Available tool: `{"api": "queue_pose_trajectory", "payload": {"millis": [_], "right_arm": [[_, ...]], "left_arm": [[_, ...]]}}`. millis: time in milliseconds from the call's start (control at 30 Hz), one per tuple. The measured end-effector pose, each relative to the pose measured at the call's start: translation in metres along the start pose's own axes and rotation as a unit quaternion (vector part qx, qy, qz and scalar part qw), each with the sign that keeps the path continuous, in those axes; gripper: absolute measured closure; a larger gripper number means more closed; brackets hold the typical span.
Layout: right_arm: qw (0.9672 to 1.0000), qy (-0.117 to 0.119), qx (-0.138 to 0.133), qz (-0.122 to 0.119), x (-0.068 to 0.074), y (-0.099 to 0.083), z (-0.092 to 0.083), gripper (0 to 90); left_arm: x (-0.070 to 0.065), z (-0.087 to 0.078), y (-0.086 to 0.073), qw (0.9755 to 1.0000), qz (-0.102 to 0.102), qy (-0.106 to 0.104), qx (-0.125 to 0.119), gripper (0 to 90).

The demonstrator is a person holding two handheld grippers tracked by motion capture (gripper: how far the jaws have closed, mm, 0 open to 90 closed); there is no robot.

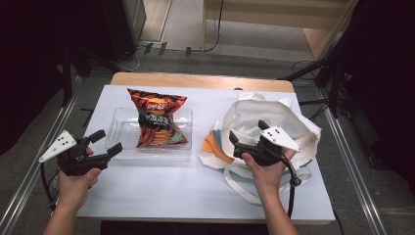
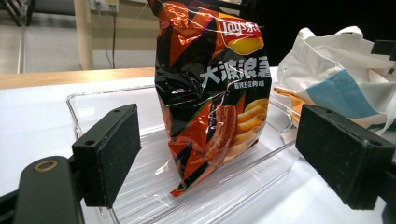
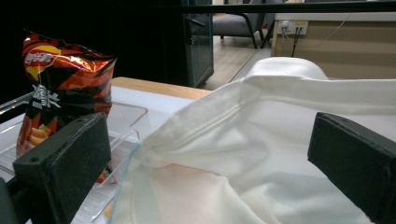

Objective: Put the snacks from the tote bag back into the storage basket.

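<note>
the red-and-black foil bag of crisps (image 1: pixel 157 119) lies propped in the clear plastic tray (image 1: pixel 123 133) on the white surface (image 1: pixel 161 183), left of the white cloth tote bag with blue and orange panels (image 1: pixel 274 122). the left gripper (image 1: pixel 105 143) sits just beside the tray's near left corner, its fingers (image 2: pixel 108 151) released and wide with nothing between them. the right gripper (image 1: pixel 247 134) hovers over the tote's limp mouth, fingers (image 3: pixel 65 163) also released, the cloth edge between them but not pinched.

the crisp bag is probably light, puffy and slick, its contents brittle; the crimped top seam looks like the safest place to pinch. the tote is soft and floppy, best taken by its hem.
</note>
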State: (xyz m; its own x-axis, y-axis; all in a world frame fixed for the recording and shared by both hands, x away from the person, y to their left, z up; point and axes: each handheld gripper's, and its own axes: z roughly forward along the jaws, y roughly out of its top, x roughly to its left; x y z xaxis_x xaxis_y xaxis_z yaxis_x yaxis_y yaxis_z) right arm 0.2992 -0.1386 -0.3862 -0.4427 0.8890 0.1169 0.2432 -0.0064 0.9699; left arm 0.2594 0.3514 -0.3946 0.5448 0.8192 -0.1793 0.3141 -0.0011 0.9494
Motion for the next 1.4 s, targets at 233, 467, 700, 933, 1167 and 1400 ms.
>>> {"api": "queue_pose_trajectory", "payload": {"millis": [233, 467, 700, 933, 1167, 1400], "right_arm": [[0.9999, -0.011, 0.0, 0.001, -0.011, -0.004, -0.01, 0.0], [0.9998, -0.021, -0.005, 0.001, -0.021, -0.007, -0.021, 0.0], [0.9995, -0.031, -0.003, 0.006, -0.034, -0.014, -0.033, 0.0], [0.9993, -0.037, -0.001, 0.002, -0.041, -0.02, -0.042, 0.0], [0.9992, -0.041, 0.001, -0.002, -0.051, -0.025, -0.051, 0.0], [0.9995, -0.031, 0.003, -0.01, -0.058, -0.03, -0.059, 0.0]], "left_arm": [[0.0, 0.0, 0.0, 1.0, -0.001, 0.001, -0.001, 14.3], [0.0, 0.0, 0.0, 1.0, 0.0, 0.002, 0.0, 14.3], [0.0, 0.001, -0.001, 1.0, 0.0, 0.004, 0.004, 14.4], [-0.001, 0.002, -0.001, 1.0, 0.001, 0.004, 0.004, 14.4], [-0.001, 0.001, -0.001, 1.0, 0.001, 0.005, 0.006, 14.5], [-0.001, 0.001, -0.001, 1.0, 0.0, 0.007, 0.005, 14.5]]}}
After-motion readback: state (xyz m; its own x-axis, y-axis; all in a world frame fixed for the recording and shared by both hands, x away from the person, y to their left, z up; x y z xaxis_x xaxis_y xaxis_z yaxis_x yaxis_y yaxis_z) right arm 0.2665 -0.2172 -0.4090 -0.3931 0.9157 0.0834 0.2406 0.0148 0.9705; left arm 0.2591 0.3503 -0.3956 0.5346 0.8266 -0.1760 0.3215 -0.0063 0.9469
